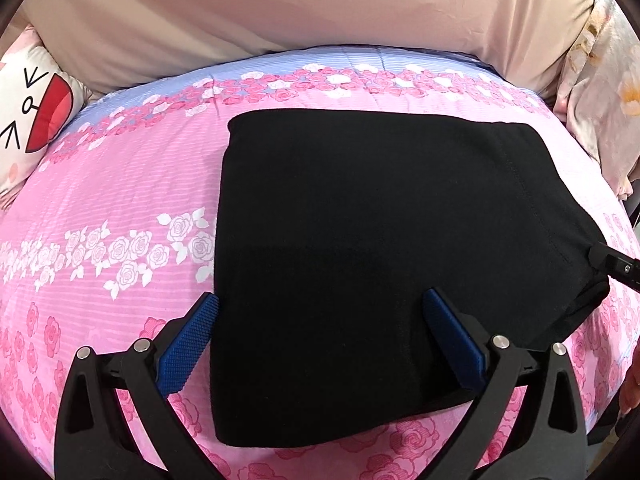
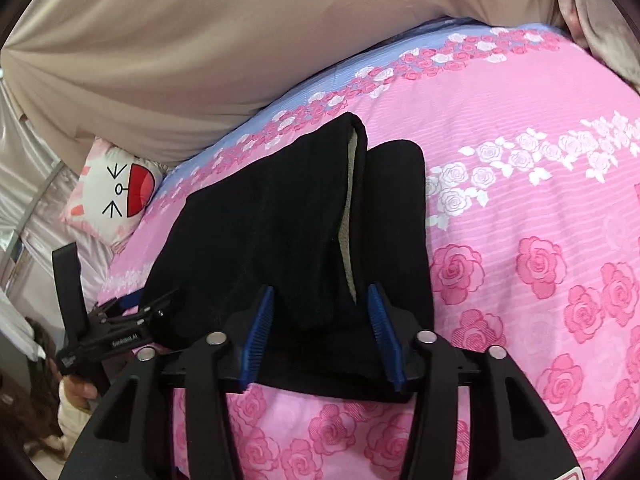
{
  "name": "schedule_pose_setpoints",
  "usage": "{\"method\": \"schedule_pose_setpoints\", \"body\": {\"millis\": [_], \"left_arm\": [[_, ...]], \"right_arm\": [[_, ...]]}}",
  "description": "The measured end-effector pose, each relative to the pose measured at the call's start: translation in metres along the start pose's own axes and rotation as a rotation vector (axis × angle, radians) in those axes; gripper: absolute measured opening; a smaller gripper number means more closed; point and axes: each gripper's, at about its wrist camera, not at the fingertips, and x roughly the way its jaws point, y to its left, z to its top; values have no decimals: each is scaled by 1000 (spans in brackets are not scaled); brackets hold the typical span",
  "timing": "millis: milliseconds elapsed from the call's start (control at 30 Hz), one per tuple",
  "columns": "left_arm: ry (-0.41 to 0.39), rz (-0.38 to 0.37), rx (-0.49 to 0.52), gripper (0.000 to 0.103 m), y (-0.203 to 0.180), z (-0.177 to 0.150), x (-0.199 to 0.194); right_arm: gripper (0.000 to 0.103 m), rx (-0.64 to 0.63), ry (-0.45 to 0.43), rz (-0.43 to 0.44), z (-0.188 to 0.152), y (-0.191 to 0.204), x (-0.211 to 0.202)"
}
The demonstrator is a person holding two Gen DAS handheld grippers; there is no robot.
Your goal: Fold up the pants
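Left gripper (image 1: 318, 320) spread over my folded black pants (image 1: 380, 240) near edge, right gripper (image 2: 322, 320) spread round pants corner, pink bed (image 1: 120, 184) bare L & R.

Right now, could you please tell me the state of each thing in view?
Black fabric pants: folded, flat on the bedspread.
Pink rose-print bedspread: spread out.
Left gripper: open, straddling the pants' edge.
Right gripper: open, around a raised fold.
White cartoon-face pillow: lying at the bed's edge.
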Motion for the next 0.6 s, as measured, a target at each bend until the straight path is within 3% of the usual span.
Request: {"method": "schedule_pose_setpoints", "body": {"millis": [67,167,233,367,467,500,533,600], "left_arm": [[-1,0,-1,98,0,0,0],[-3,1,0,98,1,0,0],[-4,4,-1,98,0,0,0],[15,-2,-1,98,2,2,-3],[27,-28,8,98,7,0,-15],[21,-34,14,98,8,-2,-20],[15,-33,19,98,9,-4,-23],[27,-10,26,98,11,-9,-21]], "right_arm": [[58,-5,-5,0,1,3,4],[57,-22,-1,-5,4,10,14],[39,-13,4,-1,5,11,18],[36,39,-4,84,9,11,9],[34,45,-36,156,10,23,-23],[32,31,-51,161,7,29,-37],[24,18,-62,149,3,32,-48],[16,21,-72,77,-3,24,-53]]}}
